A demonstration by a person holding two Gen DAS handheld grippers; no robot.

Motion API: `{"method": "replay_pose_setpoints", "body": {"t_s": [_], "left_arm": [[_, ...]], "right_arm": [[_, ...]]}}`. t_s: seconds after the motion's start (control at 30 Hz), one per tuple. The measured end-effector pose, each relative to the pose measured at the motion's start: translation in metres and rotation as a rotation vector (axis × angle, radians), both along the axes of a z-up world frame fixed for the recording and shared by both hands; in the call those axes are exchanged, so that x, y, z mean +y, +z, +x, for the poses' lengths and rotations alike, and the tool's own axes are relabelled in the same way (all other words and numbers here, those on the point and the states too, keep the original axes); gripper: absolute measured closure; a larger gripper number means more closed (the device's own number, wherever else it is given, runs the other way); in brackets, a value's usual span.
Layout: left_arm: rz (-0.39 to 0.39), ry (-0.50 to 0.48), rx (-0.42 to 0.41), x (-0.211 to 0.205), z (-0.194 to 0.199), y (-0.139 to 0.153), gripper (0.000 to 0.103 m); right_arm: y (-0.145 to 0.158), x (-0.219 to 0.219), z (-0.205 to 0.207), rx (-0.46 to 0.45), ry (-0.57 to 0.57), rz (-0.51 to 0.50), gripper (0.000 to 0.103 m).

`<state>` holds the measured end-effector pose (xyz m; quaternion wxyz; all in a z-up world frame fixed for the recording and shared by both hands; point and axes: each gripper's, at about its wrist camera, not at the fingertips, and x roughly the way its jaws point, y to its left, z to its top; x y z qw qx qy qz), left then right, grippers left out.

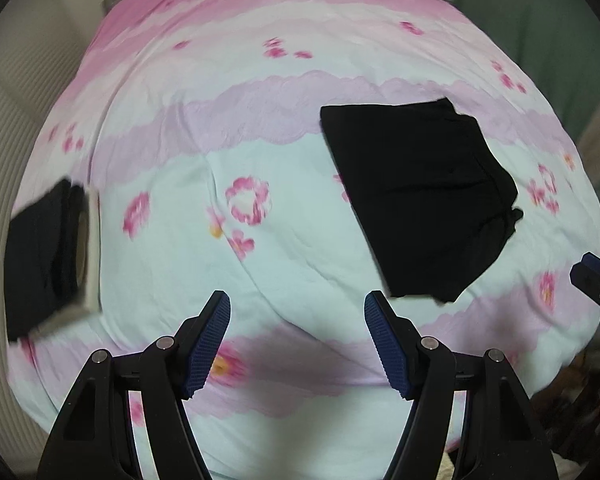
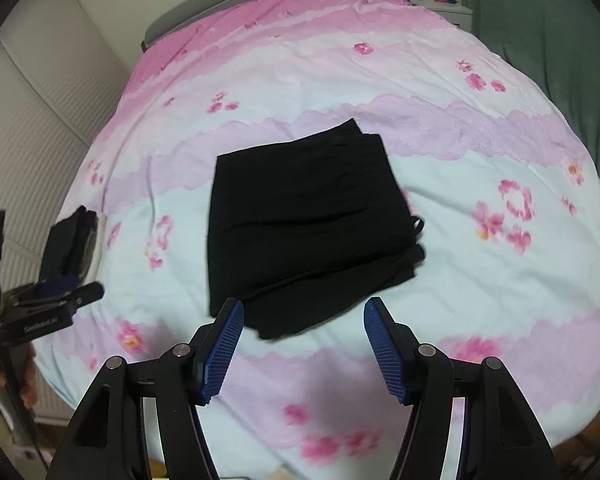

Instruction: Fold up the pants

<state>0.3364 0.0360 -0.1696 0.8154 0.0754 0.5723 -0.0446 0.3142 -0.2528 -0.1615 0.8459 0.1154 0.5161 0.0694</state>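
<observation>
**Black pants lie folded on the flowered bed, both tools free**

Black fabric, folded into a compact, roughly rectangular bundle, is the pair of pants [image 2: 300, 232], lying flat on the bed [image 2: 480, 152] about midway across its width. The bed is covered with a bedspread [image 1: 260, 128] banded in pink, lilac and pale blue-green, printed with pink flowers. In the right wrist view the bundle sits just ahead of the right tool [image 2: 303, 344], with its near corner reaching down towards the gap between the blue ribbed pads [image 2: 224, 352]. The jaws stand well apart and nothing is between them; the pads touch neither cloth nor bedspread.

In the left wrist view the pants [image 1: 416, 200] lie ahead and to the right of the left tool [image 1: 298, 340]. Its jaws are likewise spread wide and hold nothing, with only bedspread showing between the pads. A loop of cord or strap pokes out at the right edge of the bundle [image 2: 418, 224].

A second dark folded item with a pale edge [image 1: 48, 256] rests at the left edge of the bed, well apart from the pants. A ribbed whitish wall panel [image 2: 40, 152] runs along the left side of the bed. A green curtain [image 2: 540, 20] hangs at the far right, beside a small white bedside stand [image 2: 448, 6].
</observation>
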Motion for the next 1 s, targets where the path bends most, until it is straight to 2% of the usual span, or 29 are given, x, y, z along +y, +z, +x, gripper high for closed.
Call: {"method": "replay_pose_setpoints", "body": {"t_s": [0.2,0.3,0.43,0.57,0.7,0.9,1.0], "left_arm": [[-0.061,-0.204,-0.019,0.029,0.015,-0.004,0.034],[-0.079,-0.323,-0.022,0.043,0.027,-0.007,0.034],[-0.097,-0.420,-0.010,0.057,0.050,-0.016,0.034],[-0.135,-0.451,0.024,0.064,0.088,-0.034,0.034],[-0.160,-0.482,0.033,0.059,0.131,-0.060,0.034],[-0.193,-0.586,-0.015,0.031,0.176,-0.089,0.034],[-0.222,-0.633,0.014,0.011,0.195,-0.106,0.034]], "right_arm": [[-0.005,0.053,-0.042,-0.028,-0.142,0.036,0.040],[-0.011,0.082,-0.060,-0.036,-0.260,0.059,0.040],[-0.022,0.118,-0.077,-0.046,-0.446,0.117,0.040],[-0.032,0.142,-0.075,-0.042,-0.568,0.165,0.040],[-0.056,0.157,-0.056,-0.011,-0.683,0.184,0.040],[-0.097,0.167,-0.023,0.037,-0.726,0.164,0.040],[-0.111,0.165,-0.011,0.049,-0.745,0.161,0.041]]}}
